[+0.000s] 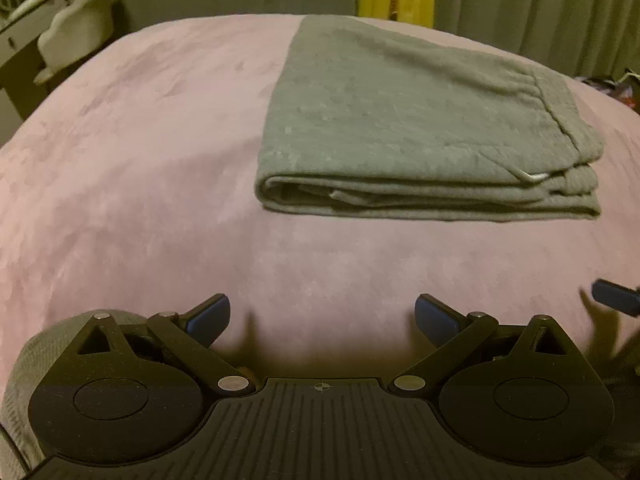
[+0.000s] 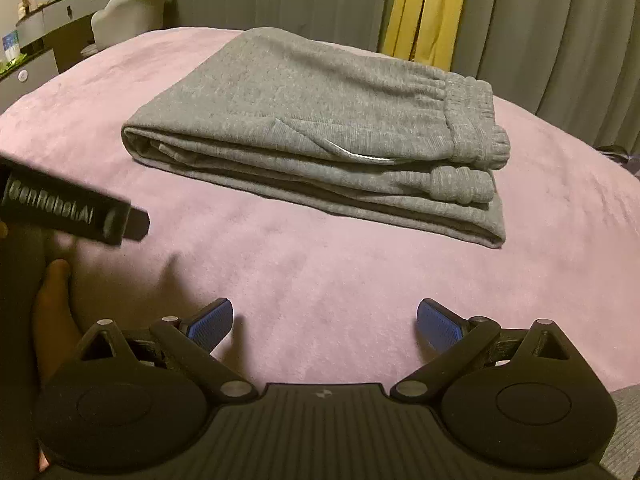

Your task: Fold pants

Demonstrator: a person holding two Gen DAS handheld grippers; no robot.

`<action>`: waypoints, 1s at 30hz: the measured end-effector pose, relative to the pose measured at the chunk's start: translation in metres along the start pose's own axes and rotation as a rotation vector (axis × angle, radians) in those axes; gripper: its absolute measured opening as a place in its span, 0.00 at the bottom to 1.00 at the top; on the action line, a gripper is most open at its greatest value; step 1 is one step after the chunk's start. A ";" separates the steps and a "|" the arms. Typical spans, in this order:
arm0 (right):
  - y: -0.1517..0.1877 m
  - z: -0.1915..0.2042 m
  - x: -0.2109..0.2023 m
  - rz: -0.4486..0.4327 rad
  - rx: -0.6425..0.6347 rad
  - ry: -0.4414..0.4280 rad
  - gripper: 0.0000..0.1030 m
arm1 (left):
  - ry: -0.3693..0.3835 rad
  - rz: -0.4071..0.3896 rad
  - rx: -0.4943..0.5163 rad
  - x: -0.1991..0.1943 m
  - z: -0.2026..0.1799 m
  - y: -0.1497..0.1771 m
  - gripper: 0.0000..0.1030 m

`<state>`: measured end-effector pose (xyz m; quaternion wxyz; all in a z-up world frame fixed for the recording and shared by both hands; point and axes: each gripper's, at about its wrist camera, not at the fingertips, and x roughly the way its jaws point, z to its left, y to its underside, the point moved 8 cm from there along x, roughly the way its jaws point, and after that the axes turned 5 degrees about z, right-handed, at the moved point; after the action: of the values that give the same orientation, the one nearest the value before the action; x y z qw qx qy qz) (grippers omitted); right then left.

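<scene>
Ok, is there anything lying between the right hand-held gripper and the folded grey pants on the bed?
Nothing visible. Only bare pink blanket lies between the open right hand-held gripper and the folded pants. The left hand-held gripper sits off to the side, also open and clear.

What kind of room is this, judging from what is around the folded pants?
Most likely a bedroom. The grey folded pants lie on a soft pink blanket that looks like a bed cover, long curtains hang behind it, and a dressing table with bottles and a chair stand at the far left.
</scene>
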<state>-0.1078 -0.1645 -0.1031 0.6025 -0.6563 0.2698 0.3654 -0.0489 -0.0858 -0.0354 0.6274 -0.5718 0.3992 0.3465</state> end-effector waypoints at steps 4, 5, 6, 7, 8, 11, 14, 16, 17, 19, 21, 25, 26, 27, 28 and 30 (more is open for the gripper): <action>-0.012 -0.009 -0.004 -0.034 0.115 -0.053 0.96 | 0.009 -0.003 -0.015 0.001 0.001 -0.005 0.99; -0.019 -0.013 -0.008 -0.057 0.129 -0.039 0.96 | 0.025 -0.016 -0.031 0.002 0.001 -0.007 0.99; -0.022 -0.013 -0.012 -0.063 0.113 -0.017 0.96 | 0.033 -0.025 -0.043 0.002 0.001 -0.008 0.99; -0.026 -0.013 -0.014 -0.070 0.095 0.007 0.96 | 0.039 -0.034 -0.053 0.002 0.002 -0.011 0.99; -0.032 -0.012 -0.015 -0.081 0.073 0.034 0.96 | 0.045 -0.042 -0.065 0.003 0.003 -0.013 0.99; -0.043 -0.010 -0.018 -0.104 0.023 0.078 0.96 | 0.047 -0.058 -0.088 0.005 0.009 -0.019 0.99; -0.046 -0.013 -0.013 -0.106 0.012 0.128 0.96 | 0.040 -0.039 -0.094 0.010 0.012 -0.021 0.99; -0.043 -0.016 -0.010 -0.086 0.046 0.126 0.96 | 0.026 -0.038 -0.092 0.012 0.012 -0.021 0.99; -0.042 -0.018 -0.008 -0.074 0.060 0.113 0.96 | 0.020 -0.038 -0.089 0.013 0.012 -0.021 0.99; -0.041 -0.021 -0.006 -0.074 0.067 0.117 0.96 | 0.014 -0.033 -0.083 0.014 0.011 -0.021 0.99; -0.039 -0.025 -0.006 -0.076 0.082 0.112 0.96 | 0.001 -0.031 -0.079 0.015 0.011 -0.021 0.99; -0.036 -0.030 -0.007 -0.074 0.128 0.089 0.96 | -0.014 -0.032 -0.067 0.015 0.010 -0.020 0.99; -0.036 -0.030 -0.007 -0.076 0.137 0.082 0.96 | -0.019 -0.032 -0.063 0.014 0.010 -0.020 0.99; -0.036 -0.030 -0.008 -0.077 0.141 0.077 0.96 | -0.024 -0.031 -0.059 0.015 0.010 -0.020 0.99; -0.036 -0.030 -0.008 -0.079 0.143 0.076 0.96 | -0.027 -0.029 -0.055 0.015 0.009 -0.020 0.99; -0.036 -0.029 -0.009 -0.083 0.140 0.075 0.96 | -0.033 -0.027 -0.047 0.016 0.008 -0.019 0.99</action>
<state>-0.0799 -0.1897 -0.0744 0.6511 -0.6362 0.2896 0.2957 -0.0241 -0.0798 -0.0408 0.6249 -0.5860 0.3728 0.3564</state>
